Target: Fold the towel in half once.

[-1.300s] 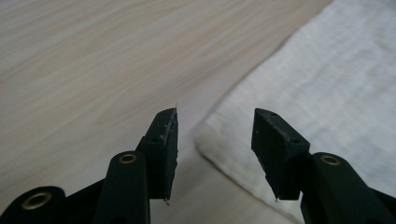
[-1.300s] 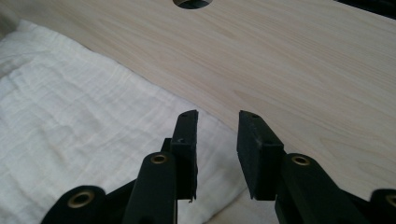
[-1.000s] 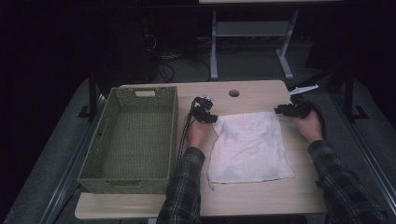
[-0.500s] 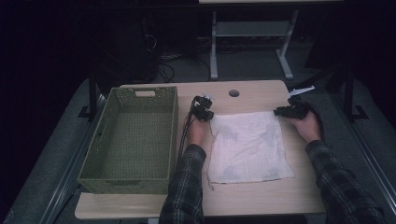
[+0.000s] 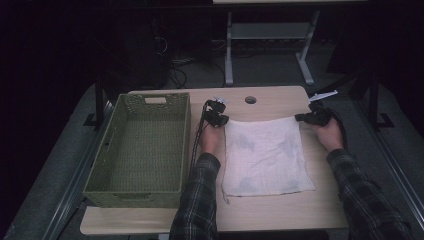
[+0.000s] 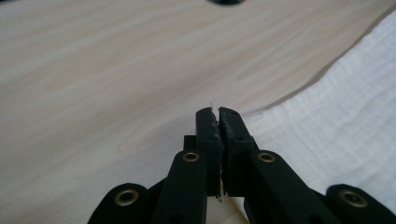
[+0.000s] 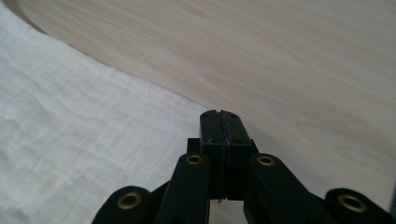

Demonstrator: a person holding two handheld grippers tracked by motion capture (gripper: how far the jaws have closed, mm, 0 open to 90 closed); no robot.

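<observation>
Cloth (image 5: 267,156): white, thin, faintly stained, spread flat on the table (image 5: 280,217) to the right of the basket (image 5: 140,150) and apart from it. Roughly square, slightly longer from the far edge to the near edge; that long axis runs away from the person, and the far edge lies across the table between the two grippers. Near corners lie loose, with a thread trailing off the near left one.

Left gripper (image 5: 218,120): at the far left corner of the cloth. Its jaws have just been closing and now stand together; in the left gripper view (image 6: 217,122) a fray of fabric shows at the tips and the cloth edge runs in under them, so the corner reads as pinched, though the bite is thin.

Right gripper (image 5: 306,118): at the far right corner. Jaws have just been closing and now meet tip to tip; in the right gripper view (image 7: 219,122) the cloth edge passes beneath them, so a pinch on that corner is likely.

Reason for placement, as judged: taking both far corners at once keeps the far edge taut and level, ready to be lifted and drawn toward the near edge for a fold across the long axis, or carried to the basket.

Basket: green, woven, open-topped, at the table's left, long side running away from the person.
</observation>
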